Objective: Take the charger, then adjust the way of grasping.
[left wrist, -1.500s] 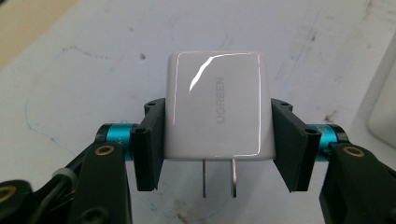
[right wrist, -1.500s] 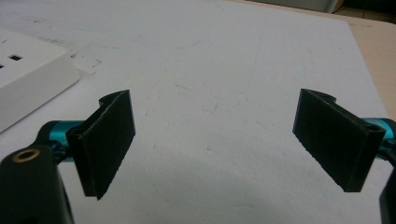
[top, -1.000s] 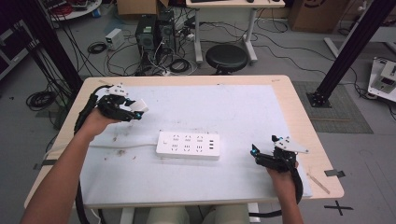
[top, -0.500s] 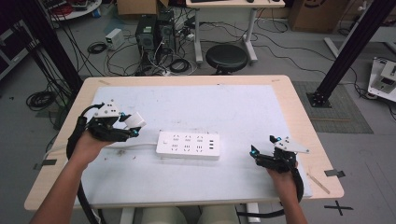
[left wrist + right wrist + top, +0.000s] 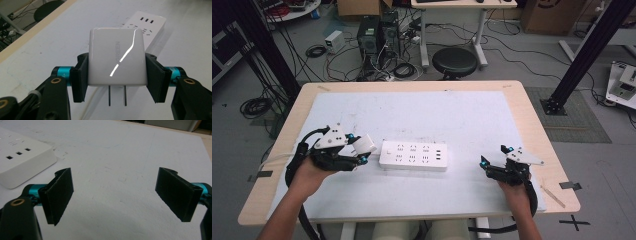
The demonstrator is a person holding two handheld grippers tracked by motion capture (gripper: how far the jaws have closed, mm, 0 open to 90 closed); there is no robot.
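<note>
White charger [image 5: 116, 57] (prongs down) beside white power strip [image 5: 413, 155].

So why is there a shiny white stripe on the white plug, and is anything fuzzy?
In the left gripper view, glare from overhead light streaks across the glossy charger, and the power strip behind looks soft. In the right gripper view, the near black pads blur slightly. The high view is evenly lit.

A lab or tech workshop: a bare table [image 5: 532, 125] stands on grey floor among black frame posts [image 5: 592, 50], tangled cables [image 5: 377, 55], computer towers [image 5: 374, 32], a round stool [image 5: 455, 62] and cardboard boxes [image 5: 542, 15].
</note>
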